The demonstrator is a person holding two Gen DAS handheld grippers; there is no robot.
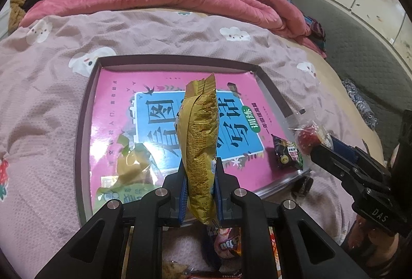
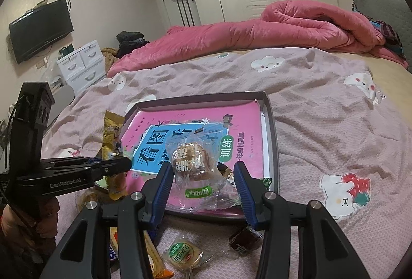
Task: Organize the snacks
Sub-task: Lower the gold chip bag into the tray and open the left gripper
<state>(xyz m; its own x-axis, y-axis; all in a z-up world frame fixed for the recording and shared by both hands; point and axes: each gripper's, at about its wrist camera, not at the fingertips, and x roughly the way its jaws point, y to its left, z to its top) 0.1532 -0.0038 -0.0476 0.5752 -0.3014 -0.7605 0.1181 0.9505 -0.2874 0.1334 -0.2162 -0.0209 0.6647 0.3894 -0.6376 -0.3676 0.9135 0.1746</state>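
Left gripper [image 1: 199, 189]: fingers clenched on gold snack bag [image 1: 199, 142], held upright above pink-lined tray [image 1: 82, 124] on bed [image 1: 38, 98]. Right gripper [image 2: 203, 191]: fingers grasping clear-wrapped pastry [image 2: 191, 160] over tray's near edge. Black packet [image 1: 287, 153] at tray's right side.

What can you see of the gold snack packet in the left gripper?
The gold snack packet is a crinkled foil pouch printed with small dark text and sealed flat at its top end. It stands edge-on and upright, pinched near its lower end between the blue pads of the left gripper, jaws shut on it. It hangs above the tray, over the pink book, touching nothing else.
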